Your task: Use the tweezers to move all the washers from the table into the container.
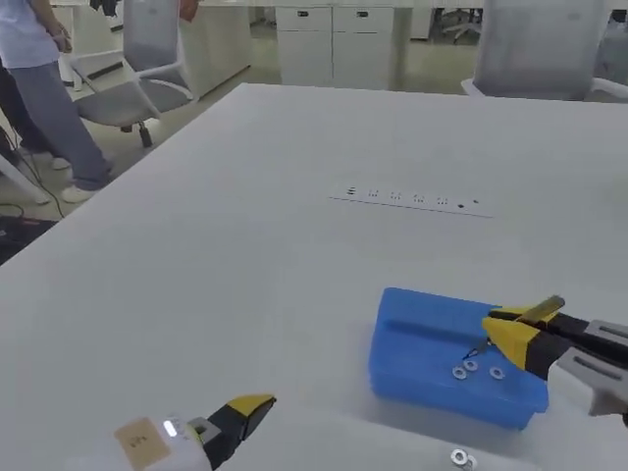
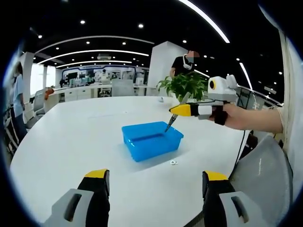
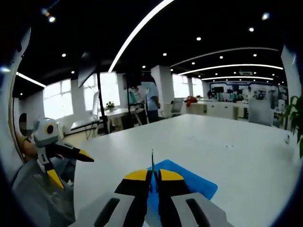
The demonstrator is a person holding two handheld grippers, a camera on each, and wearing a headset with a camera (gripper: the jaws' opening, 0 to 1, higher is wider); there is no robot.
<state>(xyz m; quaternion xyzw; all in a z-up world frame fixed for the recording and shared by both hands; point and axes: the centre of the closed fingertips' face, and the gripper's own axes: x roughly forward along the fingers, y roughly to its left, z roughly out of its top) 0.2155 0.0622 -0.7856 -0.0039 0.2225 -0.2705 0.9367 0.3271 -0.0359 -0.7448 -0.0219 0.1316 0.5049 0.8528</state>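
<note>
Over the blue rectangular plastic container, thin metal tweezers are clamped tip-down in the closed right gripper, seemingly for dropping beside three silver ring washers inside, while one more washer is left on the white table just near of it, the left gripper held wide, idle.

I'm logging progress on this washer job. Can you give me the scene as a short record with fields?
container: blue container on the white table
inside container: three washers
left on table: loose washer, just outside the container
right gripper: jaws shut on tweezers, tips above the container
left gripper: jaws open, holding nothing
washer in tweezers: cannot tell
</note>
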